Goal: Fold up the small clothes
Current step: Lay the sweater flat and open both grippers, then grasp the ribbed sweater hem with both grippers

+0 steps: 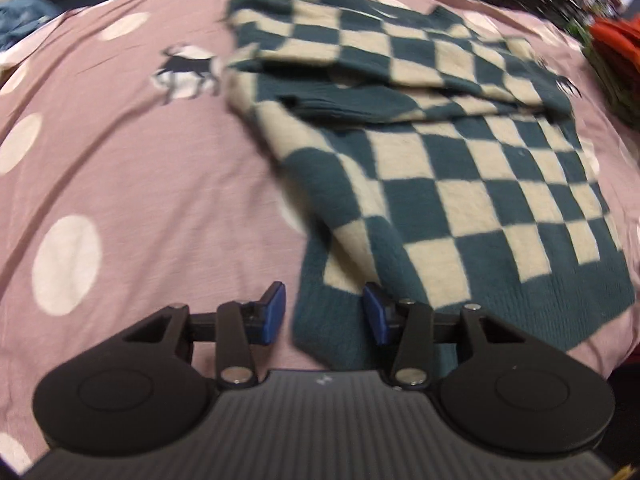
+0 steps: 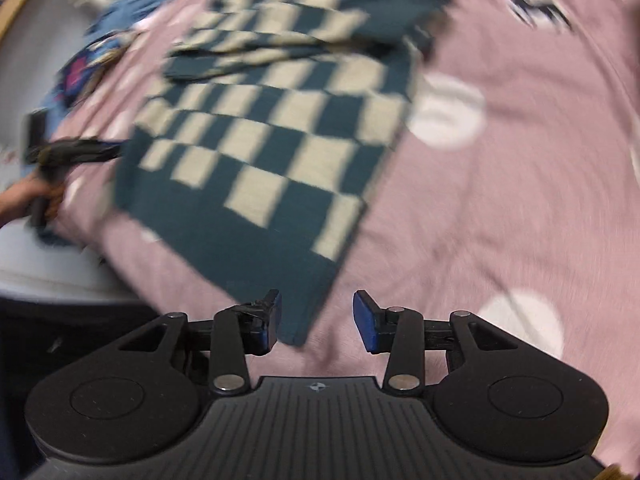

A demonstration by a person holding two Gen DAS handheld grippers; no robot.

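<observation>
A teal-and-cream checkered sweater (image 1: 460, 168) lies flat on a pink bedsheet with white dots (image 1: 140, 184), its sleeves folded across its upper part. My left gripper (image 1: 324, 314) hovers over the sweater's near left hem corner; its blue pads stand apart and do not press the cloth. In the right wrist view, which is blurred, the sweater (image 2: 260, 140) stretches away and its near right hem corner lies under my right gripper (image 2: 318, 316), whose pads also stand apart with nothing clamped. The left gripper (image 2: 64, 152) and the hand holding it show at the sweater's far left edge.
An orange item (image 1: 616, 36) sits at the bed's far right. Blue cloth (image 1: 20, 20) lies at the far left corner, and another blue garment (image 2: 120, 4) by the bed's edge. The bed's edge drops off at the left (image 2: 60, 272).
</observation>
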